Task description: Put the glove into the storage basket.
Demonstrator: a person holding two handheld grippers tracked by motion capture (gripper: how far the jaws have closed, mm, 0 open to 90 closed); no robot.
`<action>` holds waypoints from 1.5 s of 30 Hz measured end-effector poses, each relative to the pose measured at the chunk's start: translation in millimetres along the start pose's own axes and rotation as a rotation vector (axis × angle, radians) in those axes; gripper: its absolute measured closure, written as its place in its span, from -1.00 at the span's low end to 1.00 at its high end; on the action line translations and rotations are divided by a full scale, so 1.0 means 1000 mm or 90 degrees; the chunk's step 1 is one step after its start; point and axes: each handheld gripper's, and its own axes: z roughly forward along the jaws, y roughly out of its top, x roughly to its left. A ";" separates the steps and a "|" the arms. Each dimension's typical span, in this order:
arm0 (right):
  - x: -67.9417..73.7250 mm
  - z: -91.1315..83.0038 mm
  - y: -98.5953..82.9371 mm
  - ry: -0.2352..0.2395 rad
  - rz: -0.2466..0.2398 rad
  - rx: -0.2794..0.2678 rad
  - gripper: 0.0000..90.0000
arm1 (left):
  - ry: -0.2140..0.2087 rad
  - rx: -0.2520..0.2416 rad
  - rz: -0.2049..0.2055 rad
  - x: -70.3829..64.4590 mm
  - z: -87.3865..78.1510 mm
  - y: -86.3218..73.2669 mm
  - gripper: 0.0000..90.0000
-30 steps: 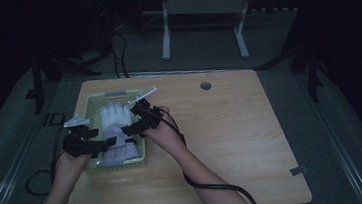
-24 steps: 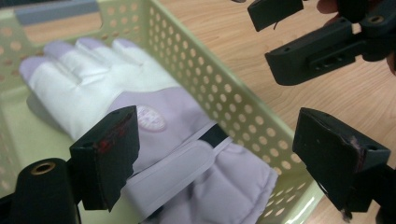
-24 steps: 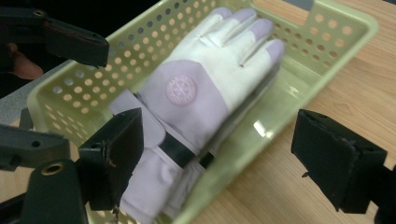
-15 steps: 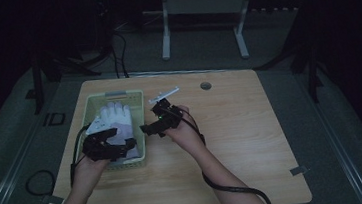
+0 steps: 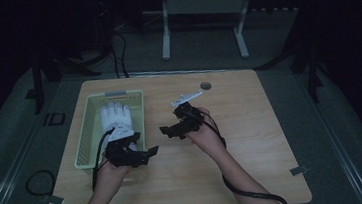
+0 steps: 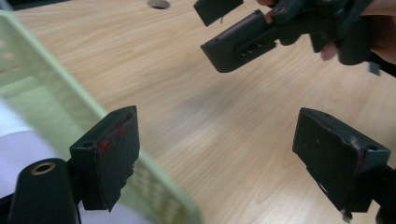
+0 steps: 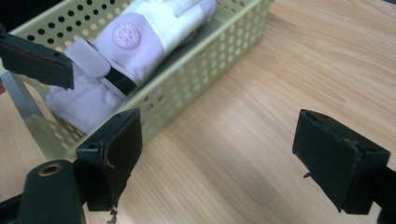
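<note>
Your left gripper [image 5: 146, 153] is hovering at the near right corner of the green basket [image 5: 86, 136], jaws gaping wide and gripping nothing. In the left gripper view that basket's rim [image 6: 70, 88] is running just beside your inner jaw. Your right gripper [image 5: 168, 131] is hanging over bare wooden table [image 5: 253, 140], jaws spread wide too, nothing between them. The white glove [image 7: 135, 37] is lying inside the basket. Open tabletop is stretching right and toward you.
</note>
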 end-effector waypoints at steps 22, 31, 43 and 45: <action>-0.033 -0.017 -0.067 -0.011 0.024 0.008 -0.67 | -0.105 0.044 0.070 -0.056 0.049 -0.012 -0.66; -0.038 -0.019 -0.091 -0.020 0.016 0.009 -0.68 | -0.147 0.052 0.071 -0.065 0.073 -0.032 -0.66; -0.045 -0.020 -0.116 -0.021 0.009 0.016 -0.68 | -0.159 0.080 0.078 -0.072 0.094 -0.049 -0.66; -0.046 -0.019 -0.122 -0.021 0.011 0.019 -0.68 | -0.158 0.084 0.079 -0.072 0.095 -0.052 -0.66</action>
